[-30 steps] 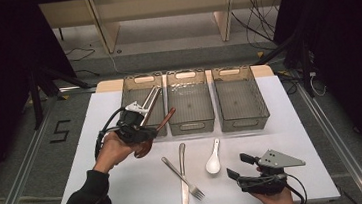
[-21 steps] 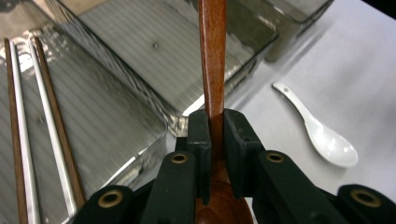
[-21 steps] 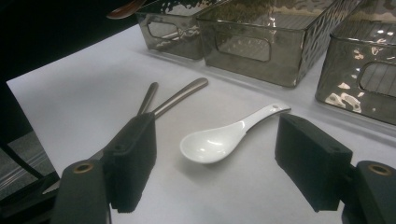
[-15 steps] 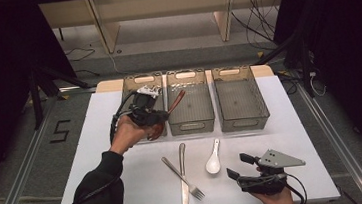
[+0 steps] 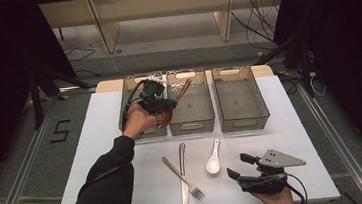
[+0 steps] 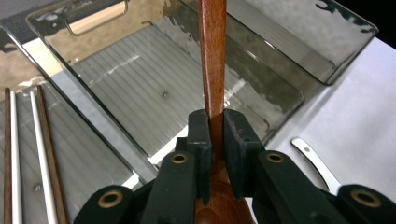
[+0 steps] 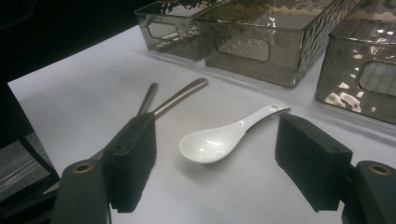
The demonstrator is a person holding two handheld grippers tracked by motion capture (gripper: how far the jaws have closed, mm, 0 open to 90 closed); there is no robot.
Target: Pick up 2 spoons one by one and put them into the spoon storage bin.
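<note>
Your left hand-held gripper [image 5: 165, 105] is clamped tight on the wooden spoon [image 6: 213, 56], handle pointing to one o'clock over the middle bin [image 5: 190, 112], chopsticks [image 6: 28, 154] lying in the bin at nine o'clock of it. Looks like sorting cutlery: next, lower and let go inside. Fork [image 5: 182, 177] and knife [image 5: 183, 174] wait crossed on the table [image 5: 97, 140]. Your right hand-held gripper [image 7: 215, 163] sits wide open, empty, the white spoon [image 7: 224, 137] dead ahead at twelve.
</note>
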